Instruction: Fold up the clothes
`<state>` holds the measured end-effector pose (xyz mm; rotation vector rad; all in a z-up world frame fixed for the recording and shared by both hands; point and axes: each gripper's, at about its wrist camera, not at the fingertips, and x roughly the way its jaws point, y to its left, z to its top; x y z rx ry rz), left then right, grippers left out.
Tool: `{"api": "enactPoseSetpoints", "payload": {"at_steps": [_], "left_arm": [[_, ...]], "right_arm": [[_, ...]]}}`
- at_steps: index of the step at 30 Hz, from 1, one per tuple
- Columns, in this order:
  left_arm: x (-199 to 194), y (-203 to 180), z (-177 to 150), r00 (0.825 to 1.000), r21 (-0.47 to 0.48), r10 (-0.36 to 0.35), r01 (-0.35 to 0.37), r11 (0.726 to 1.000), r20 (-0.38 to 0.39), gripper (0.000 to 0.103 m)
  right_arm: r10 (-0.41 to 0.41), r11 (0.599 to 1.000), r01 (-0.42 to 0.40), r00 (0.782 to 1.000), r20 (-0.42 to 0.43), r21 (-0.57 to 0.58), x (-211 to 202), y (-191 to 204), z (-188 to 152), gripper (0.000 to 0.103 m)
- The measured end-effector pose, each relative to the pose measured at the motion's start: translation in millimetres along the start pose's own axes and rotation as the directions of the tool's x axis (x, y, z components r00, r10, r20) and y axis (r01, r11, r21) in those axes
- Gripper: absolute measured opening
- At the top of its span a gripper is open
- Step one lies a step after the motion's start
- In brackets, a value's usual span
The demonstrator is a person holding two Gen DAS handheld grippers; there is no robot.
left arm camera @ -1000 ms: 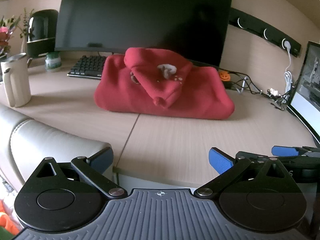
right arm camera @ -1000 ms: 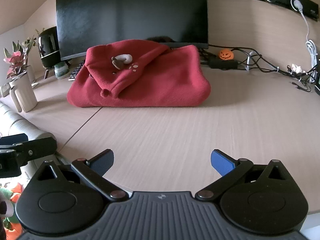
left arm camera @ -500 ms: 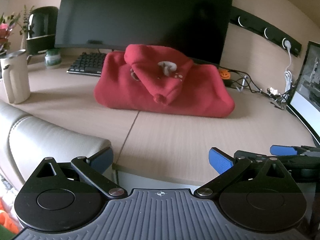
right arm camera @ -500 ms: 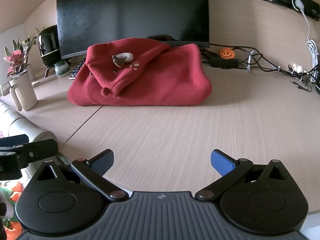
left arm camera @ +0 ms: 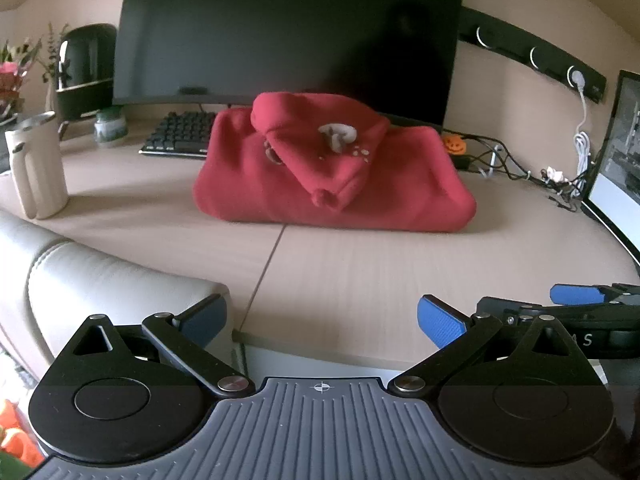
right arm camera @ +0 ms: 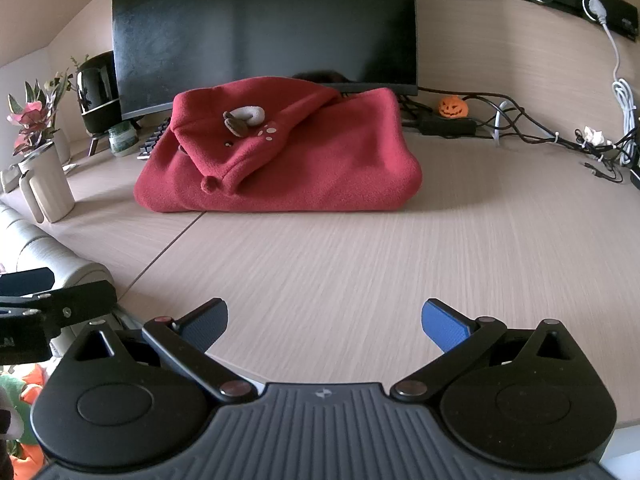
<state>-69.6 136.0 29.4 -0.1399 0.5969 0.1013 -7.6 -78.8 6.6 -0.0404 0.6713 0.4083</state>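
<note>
Ahead of my two grippers, the pale wood bench [right arm camera: 360, 264] carries a dark monitor [right arm camera: 264, 28] along its back edge, and directly before that screen lies the red hooded garment [right arm camera: 280, 160], folded into a thick bundle, its hood laid on top with a small plush ear [right arm camera: 244, 116] showing. I hold the left gripper [left arm camera: 320, 316] over the front edge of the bench, its jaws spread wide and gripping nothing. My right gripper [right arm camera: 324, 320], a little further in over the bench, likewise stands with jaws wide apart and empty, well short of the garment. A cream ribbed mug [left arm camera: 36, 168] stands near the left edge, a keyboard [left arm camera: 180, 136] lies behind the bundle's left end, and a tiny orange pumpkin [right arm camera: 453, 107] sits among cables at the back.
</note>
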Motion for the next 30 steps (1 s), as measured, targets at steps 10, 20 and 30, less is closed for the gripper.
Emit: {"api": "enactPoseSetpoints", "payload": {"at_steps": [10,20,30], "left_arm": [[2.4,-2.5,-0.2,1.0,0.001,0.018,-0.018,1.0,-0.016,0.103],[4.9,-4.0,0.5,1.0,-0.005,0.012,-0.012,1.0,-0.017,0.103],[15.5,0.0,6.6,1.0,-0.008,0.002,-0.002,1.0,-0.017,0.103]], "right_arm": [[0.004,1.0,-0.004,1.0,-0.003,-0.002,1.1,-1.6,-0.6,0.103],[0.013,1.0,-0.013,1.0,-0.017,0.001,7.9,-3.7,0.3,0.103],[0.003,0.999,-0.001,0.999,-0.052,0.038,23.0,-11.2,0.1,0.103]]}}
